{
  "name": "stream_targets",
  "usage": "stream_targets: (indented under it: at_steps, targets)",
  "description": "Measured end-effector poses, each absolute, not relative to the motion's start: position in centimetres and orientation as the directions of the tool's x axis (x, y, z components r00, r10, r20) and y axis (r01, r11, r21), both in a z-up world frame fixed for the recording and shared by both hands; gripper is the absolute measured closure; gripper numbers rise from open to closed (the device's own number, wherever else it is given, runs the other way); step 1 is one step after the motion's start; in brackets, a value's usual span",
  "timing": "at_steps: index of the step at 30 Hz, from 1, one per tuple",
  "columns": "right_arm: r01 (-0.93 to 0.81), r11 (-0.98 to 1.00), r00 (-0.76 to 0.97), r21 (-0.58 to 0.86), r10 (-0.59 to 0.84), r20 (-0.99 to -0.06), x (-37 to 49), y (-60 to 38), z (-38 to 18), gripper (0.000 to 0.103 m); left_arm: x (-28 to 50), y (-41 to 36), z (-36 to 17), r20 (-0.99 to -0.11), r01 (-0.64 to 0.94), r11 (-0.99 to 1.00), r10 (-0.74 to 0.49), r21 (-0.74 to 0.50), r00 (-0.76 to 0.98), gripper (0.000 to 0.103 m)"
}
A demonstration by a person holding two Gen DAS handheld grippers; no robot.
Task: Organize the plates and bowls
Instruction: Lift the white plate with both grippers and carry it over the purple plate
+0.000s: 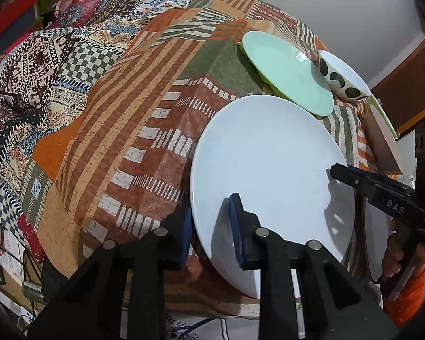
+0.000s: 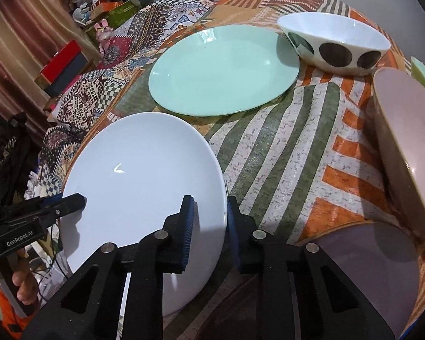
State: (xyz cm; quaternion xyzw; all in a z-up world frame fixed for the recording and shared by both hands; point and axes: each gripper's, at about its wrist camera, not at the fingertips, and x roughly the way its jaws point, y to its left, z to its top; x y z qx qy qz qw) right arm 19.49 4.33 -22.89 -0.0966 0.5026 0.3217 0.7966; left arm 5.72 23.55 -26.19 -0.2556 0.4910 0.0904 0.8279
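A large white plate [image 1: 269,164] [image 2: 144,175] lies at the near edge of the table, its near part jutting past the edge. My left gripper [image 1: 211,226] is shut on its left rim, one pad on top and one beneath. My right gripper [image 2: 211,226] is shut on the opposite rim, and it shows in the left wrist view as a black finger [image 1: 354,178] on the plate. A mint green plate [image 1: 289,73] [image 2: 223,70] lies flat behind the white one. A white bowl with dark spots [image 1: 342,76] [image 2: 334,42] stands beside it.
A pinkish bowl [image 2: 405,141] tilts at the right edge, with a lavender dish [image 2: 368,269] in front of it. A striped orange and green cloth [image 2: 297,141] covers the table. Patterned bedding [image 1: 56,79] lies to the left. Cables [image 2: 51,257] hang below the front edge.
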Motion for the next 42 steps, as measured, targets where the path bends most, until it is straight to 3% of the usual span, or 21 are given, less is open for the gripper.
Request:
stream_targets:
  at_steps: [19,42]
  targets:
    - [-0.595,0.782,0.319,0.185,0.441,-0.839,17.9,2.9,-20.6,0.083,4.9,22.3,-23.1,-0.853,-0.385,0.872,-0.066,-0.301,0.518,0.078]
    - [-0.506,0.836,0.476,0.214,0.477,-0.738,15.1,-5.2,-15.5,0.083,6.3,14.9,-17.3,-0.794,-0.227,0.924,-0.117,-0.307,0.596,0.076]
